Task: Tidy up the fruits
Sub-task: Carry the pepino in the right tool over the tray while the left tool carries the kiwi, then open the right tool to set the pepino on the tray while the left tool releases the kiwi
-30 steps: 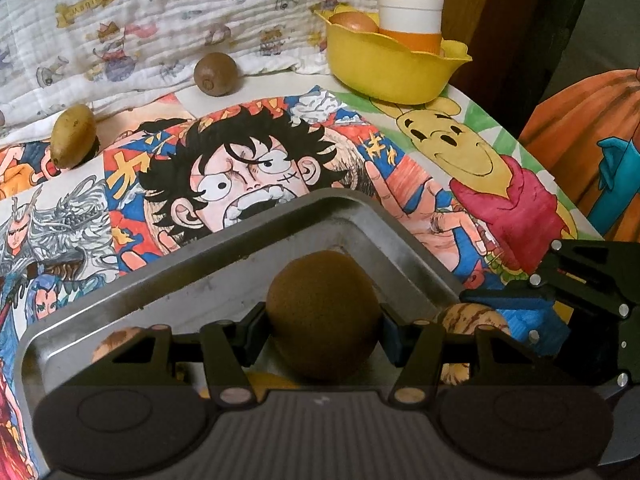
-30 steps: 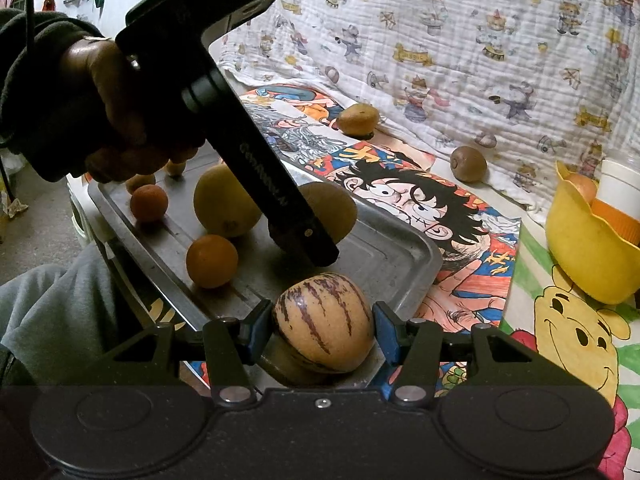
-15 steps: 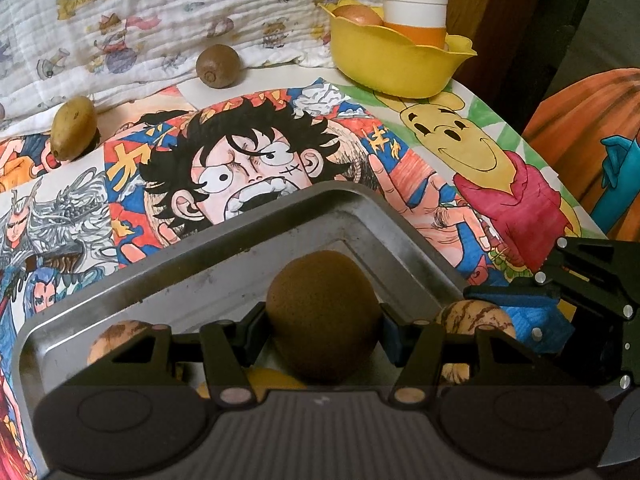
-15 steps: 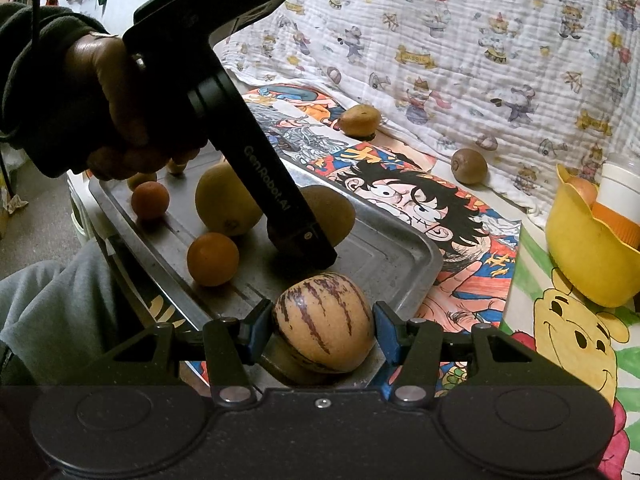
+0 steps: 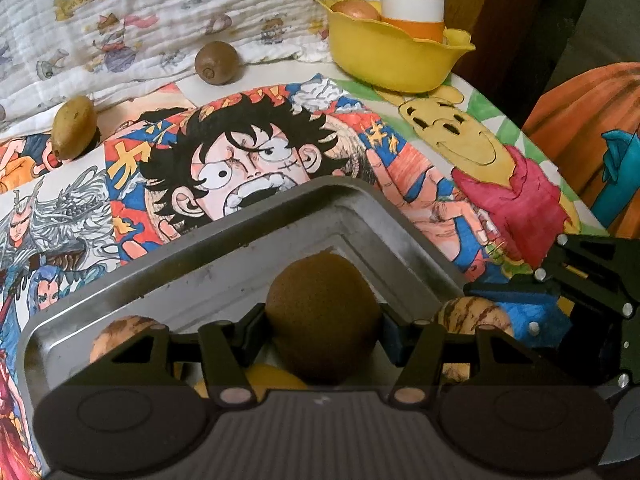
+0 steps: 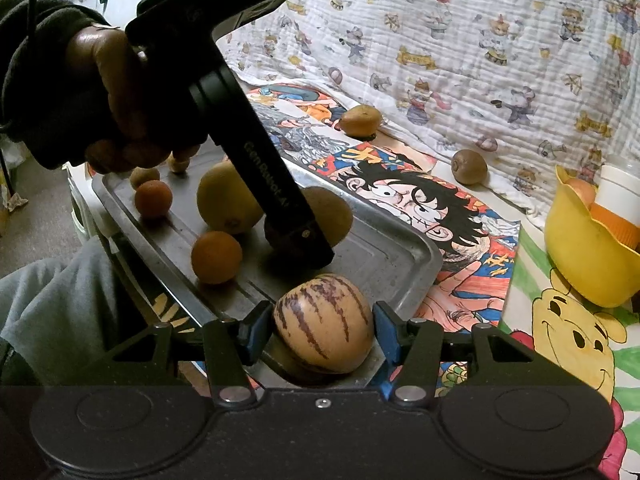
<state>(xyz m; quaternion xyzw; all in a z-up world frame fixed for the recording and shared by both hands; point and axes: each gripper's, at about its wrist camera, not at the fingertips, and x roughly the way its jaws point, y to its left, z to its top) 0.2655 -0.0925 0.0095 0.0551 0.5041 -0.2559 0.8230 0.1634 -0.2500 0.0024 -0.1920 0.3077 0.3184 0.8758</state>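
Note:
My left gripper [image 5: 322,330] is shut on a brown kiwi [image 5: 322,316] over the far corner of the metal tray [image 5: 352,216]. My right gripper [image 6: 323,334] is shut on a striped pepino melon [image 6: 323,328] at the tray's near corner [image 6: 408,256]; the melon also shows in the left wrist view [image 5: 468,312]. In the right wrist view the left gripper's body hides part of the kiwi [image 6: 334,214]. On the tray lie two small oranges [image 6: 216,256], a large yellow fruit [image 6: 226,200] and some small fruits behind the hand.
A kiwi [image 5: 216,62] and a yellowish fruit [image 5: 74,126] lie on the cartoon tablecloth by the quilted backdrop. A yellow bowl [image 5: 392,60] holding a fruit and a white-orange cup stands at the back right. The table edge runs along the right.
The left gripper with its kiwi has dropped slightly and shifted over the tray corner. The right gripper with the melon has barely moved.

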